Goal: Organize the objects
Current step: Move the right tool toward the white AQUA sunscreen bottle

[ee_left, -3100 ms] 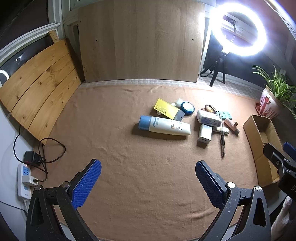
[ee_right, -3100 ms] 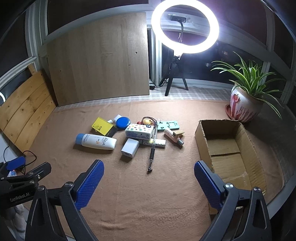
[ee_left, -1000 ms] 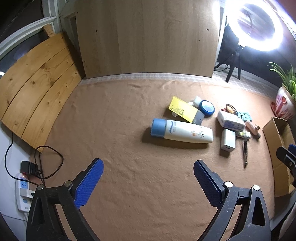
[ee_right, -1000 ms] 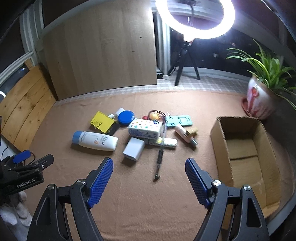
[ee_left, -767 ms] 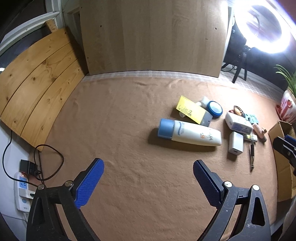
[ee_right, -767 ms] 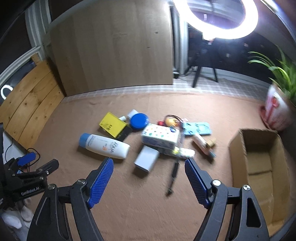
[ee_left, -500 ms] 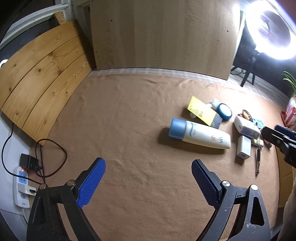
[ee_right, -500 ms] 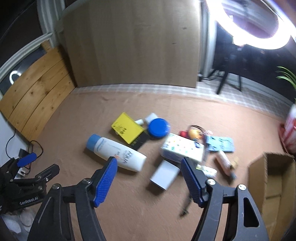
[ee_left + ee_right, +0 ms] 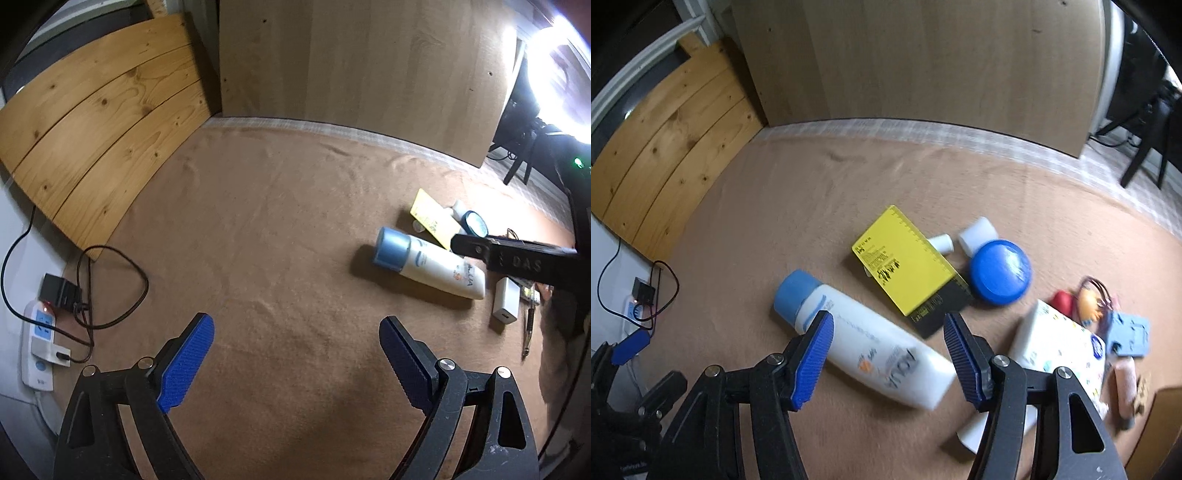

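From my right wrist view, the right claw (image 9: 886, 354) hangs over the bottle (image 9: 864, 339), which lies on its side on the brown cloth (image 9: 812, 206), blue cap toward the left of the frame and flat end toward the lower right. Its jaws have just been closing, yet they stand apart; the bottle's middle shows between the two blue pads, and I see neither pad pressing on it. Just above the bottle, centre frame, lies the yellow card (image 9: 905, 262), with a blue lid (image 9: 1000, 272) touching its right side and two small white caps (image 9: 977, 232) above that. At the right edge sit a patterned box (image 9: 1060, 343), a small toy (image 9: 1087, 301) and a light blue piece (image 9: 1128, 334). In the left wrist view, the left claw (image 9: 295, 363) is spread wide over bare cloth (image 9: 280, 229) at the bottom of the frame, nothing between its pads, though its jaws have just been closing a little. There the bottle (image 9: 428, 267) lies well apart from it, toward the right middle of the frame, with the dark arm of the right claw (image 9: 517, 258) reaching in over its far end. A white charger (image 9: 506, 306) and a pen (image 9: 528, 332) lie right of the bottle. A power strip (image 9: 38, 343) sits at the lower left edge.
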Motion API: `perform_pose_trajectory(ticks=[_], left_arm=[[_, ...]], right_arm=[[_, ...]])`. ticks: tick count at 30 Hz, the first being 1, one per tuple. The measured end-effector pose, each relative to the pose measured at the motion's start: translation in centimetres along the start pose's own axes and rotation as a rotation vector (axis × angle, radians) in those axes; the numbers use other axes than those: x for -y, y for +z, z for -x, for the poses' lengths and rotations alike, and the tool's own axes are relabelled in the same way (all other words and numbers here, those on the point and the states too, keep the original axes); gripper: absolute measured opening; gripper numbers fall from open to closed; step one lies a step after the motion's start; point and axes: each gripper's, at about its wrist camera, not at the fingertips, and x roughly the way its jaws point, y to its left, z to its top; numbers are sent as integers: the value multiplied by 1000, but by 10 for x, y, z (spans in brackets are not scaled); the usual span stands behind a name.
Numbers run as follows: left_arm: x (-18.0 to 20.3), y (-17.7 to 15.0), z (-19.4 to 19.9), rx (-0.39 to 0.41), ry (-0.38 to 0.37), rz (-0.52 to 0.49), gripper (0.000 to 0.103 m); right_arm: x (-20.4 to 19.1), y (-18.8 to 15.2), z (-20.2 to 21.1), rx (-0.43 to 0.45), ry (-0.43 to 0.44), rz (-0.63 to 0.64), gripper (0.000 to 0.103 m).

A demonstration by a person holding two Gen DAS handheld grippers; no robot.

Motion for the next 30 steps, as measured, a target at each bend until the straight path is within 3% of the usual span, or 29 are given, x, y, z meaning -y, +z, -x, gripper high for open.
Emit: perform_pose_trajectory(ticks=[12, 18, 22, 30], left_arm=[[-2, -3, -7, -21, -12, -1, 93], [5, -4, -12, -27, -39, -20, 91], [10, -2, -18, -39, -89, -25, 91], [39, 8, -47, -129, -272, -39, 91]], right_arm=[[2, -4, -26, -113, 96, -68, 57], [-3, -23, -26, -170, 205, -111, 38], [-3, -26, -22, -153, 202, -120, 37], [1, -17, -19, -121, 175, -117, 38]])
